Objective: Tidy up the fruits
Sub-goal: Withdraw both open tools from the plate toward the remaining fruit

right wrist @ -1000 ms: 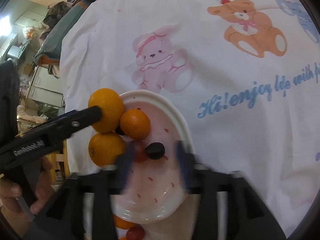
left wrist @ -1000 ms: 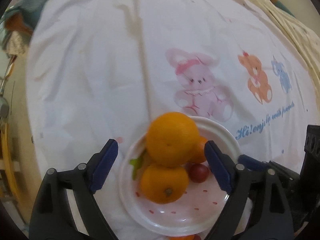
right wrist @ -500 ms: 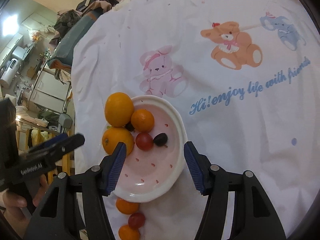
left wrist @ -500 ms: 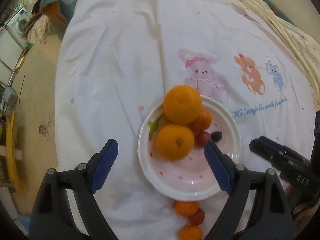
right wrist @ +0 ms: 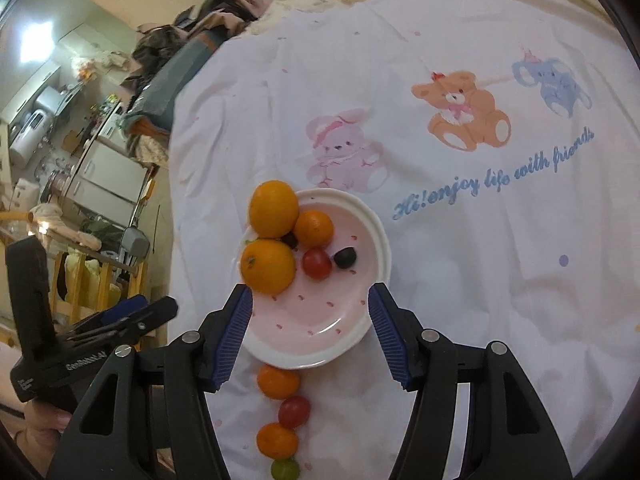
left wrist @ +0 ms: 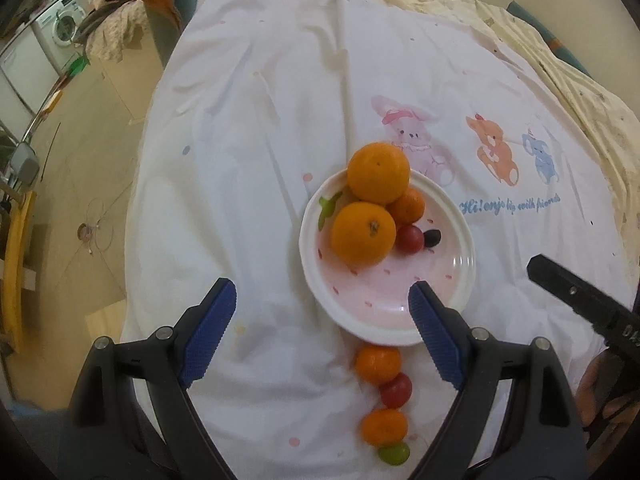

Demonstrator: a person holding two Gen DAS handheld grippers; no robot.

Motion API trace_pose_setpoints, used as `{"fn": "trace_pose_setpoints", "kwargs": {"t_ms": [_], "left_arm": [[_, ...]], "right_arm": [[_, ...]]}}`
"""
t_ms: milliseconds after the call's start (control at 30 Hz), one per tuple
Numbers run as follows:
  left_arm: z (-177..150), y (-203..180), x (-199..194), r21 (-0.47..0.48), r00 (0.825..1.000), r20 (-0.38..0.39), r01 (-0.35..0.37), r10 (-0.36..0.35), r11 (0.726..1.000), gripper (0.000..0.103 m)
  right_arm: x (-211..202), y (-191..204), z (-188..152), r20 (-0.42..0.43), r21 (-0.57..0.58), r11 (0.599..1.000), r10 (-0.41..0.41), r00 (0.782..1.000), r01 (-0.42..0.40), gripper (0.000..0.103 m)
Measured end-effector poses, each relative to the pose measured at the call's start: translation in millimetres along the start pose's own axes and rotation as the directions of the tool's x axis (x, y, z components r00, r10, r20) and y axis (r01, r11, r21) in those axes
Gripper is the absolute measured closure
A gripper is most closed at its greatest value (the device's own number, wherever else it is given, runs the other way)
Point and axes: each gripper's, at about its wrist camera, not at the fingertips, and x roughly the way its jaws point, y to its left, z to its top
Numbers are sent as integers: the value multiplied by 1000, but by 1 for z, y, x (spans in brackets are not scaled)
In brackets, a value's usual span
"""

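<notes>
A white sheet printed with cartoon animals is spread over what looks like a bed. A pink-and-white plate is parked on it near the middle. Two big oranges are piled at the plate's left edge, one resting partly on the rim, with a smaller mandarin, a cherry tomato and a dark grape tucked beside them. Below the plate, a line of loose fruit is laid out on the sheet: mandarin, tomato, mandarin, green grape. The left claw is held wide open with nothing in it, and the right claw is spread open too, over the plate's near rim.
</notes>
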Motion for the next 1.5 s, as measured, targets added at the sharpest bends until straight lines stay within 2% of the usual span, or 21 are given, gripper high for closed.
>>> {"fn": "trace_pose_setpoints", "kwargs": {"t_ms": [133,300,367,567,700,867,967,1067,1233,1367,1467,1500], "left_arm": [[-16,2,-9,14,1000,29,-3,2,1000,17],[-37,6,-17,12,998,55,3,-4,1000,17],[-43,7,-17,11,998,58,1,-2,1000,17],[-59,8,-14,-16,998,60,29,-28,999,17],[-62,6,-15,-6,996,92,9,-8,1000,17],[-63,7,-11,-14,997,82,4,-3,1000,17],[-62,9,-5,-28,998,64,-11,13,1000,17],[-62,12,4,-51,1000,19,8,-7,999,17],[-68,9,27,-86,996,-83,31,-38,996,17],[-70,-10,47,-67,989,-141,40,-49,997,18],[-71,-19,62,-94,982,-179,52,-68,994,26],[-72,-20,66,-106,979,-190,58,-78,993,32]], "right_arm": [[-12,9,-13,32,-23,1000,-7,999,7,24],[-18,13,-28,30,-29,1000,-9,1000,9,22],[-20,14,-34,30,-28,1000,-6,1000,7,18],[-17,11,-53,0,4,1000,-7,1000,7,17],[-12,8,-62,-24,24,1000,-9,1000,9,17],[-5,3,-68,-36,46,999,-13,999,15,17],[-1,-1,-70,-36,46,998,-42,998,44,17],[7,-18,-71,-62,115,992,-49,997,56,17],[7,-38,-70,-71,217,975,-24,997,39,17],[4,-47,-69,-65,256,966,-7,998,23,17],[3,-49,-69,-63,271,963,8,998,10,17],[2,-51,-69,-62,276,961,12,998,5,17]]}}
